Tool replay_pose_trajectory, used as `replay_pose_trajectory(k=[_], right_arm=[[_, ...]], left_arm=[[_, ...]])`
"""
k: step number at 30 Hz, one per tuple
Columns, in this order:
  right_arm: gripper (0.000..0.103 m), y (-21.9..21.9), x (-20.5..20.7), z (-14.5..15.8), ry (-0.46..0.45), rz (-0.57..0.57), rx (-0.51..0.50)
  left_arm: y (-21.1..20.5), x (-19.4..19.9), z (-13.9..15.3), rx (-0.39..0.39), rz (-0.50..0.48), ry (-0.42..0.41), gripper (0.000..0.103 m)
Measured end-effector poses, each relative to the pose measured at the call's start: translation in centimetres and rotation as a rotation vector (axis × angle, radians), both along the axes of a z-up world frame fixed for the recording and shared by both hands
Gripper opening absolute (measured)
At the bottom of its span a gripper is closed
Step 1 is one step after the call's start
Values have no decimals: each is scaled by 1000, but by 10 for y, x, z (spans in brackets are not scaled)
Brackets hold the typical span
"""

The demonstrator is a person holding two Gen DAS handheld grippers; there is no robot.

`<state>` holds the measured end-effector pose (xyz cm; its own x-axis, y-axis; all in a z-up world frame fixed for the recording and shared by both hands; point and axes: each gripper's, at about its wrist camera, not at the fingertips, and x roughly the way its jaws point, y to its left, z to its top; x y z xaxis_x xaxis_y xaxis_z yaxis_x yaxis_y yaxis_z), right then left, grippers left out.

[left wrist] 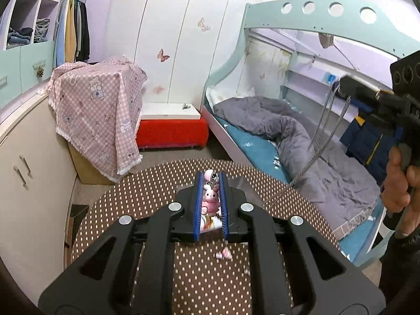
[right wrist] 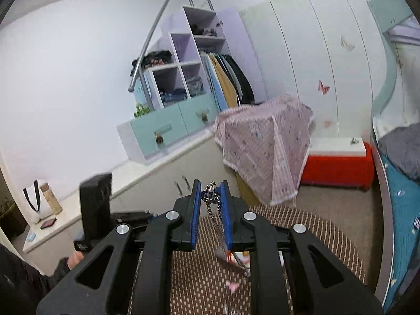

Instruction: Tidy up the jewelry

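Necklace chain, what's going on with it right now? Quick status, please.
Right tool shut on chain, lifted over dotted table. Left tool shut on bunny charm. Nothing in the way.

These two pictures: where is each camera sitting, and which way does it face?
Left wrist: on the left gripper, facing bunk bed; clamps pink charm; right gripper, hand show.
Right wrist: on right gripper, facing shelves; clamps chain.
Shared: dotted table, pink cloth, red box.
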<state>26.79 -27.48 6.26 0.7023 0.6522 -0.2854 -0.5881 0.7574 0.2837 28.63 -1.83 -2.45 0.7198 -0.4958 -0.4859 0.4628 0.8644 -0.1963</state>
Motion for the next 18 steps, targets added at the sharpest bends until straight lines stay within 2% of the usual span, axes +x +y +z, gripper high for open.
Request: replay_pose_trajectory(k=[5, 9, 18], right_arm=[[13, 3, 22, 17, -11, -9, -7], [13, 2, 33, 17, 3, -17, -4], [13, 4, 24, 13, 17, -7, -11]], left_arm=[[-5, 17, 11, -24, -16, -4, 12], [-12, 25, 11, -28, -29, 5, 12], [-19, 32, 2, -31, -45, 33, 12]])
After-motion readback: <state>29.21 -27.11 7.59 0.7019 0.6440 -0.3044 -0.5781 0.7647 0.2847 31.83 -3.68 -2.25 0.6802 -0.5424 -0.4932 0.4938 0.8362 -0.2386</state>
